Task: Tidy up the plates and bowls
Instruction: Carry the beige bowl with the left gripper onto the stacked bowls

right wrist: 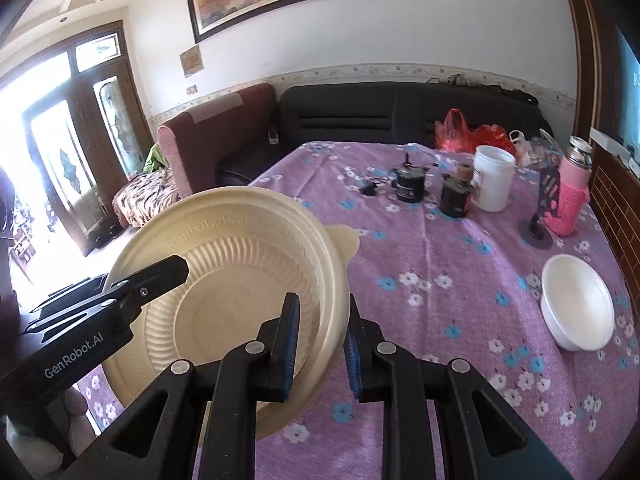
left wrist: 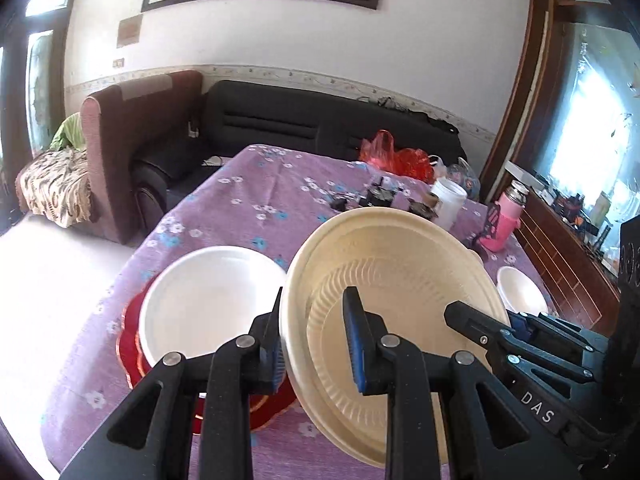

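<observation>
A large cream ribbed bowl hangs tilted above the purple-clothed table, held by both grippers. My left gripper is shut on its left rim, one pad inside and one outside. My right gripper is shut on the opposite rim of the cream bowl. Each gripper shows in the other's view: the right gripper and the left gripper. A white plate lies on a red plate below to the left. A small white bowl stands on the table at the right.
At the table's far right stand a white jar, two dark cans, a pink-sleeved bottle and a red bag. A dark sofa and a maroon armchair stand behind the table.
</observation>
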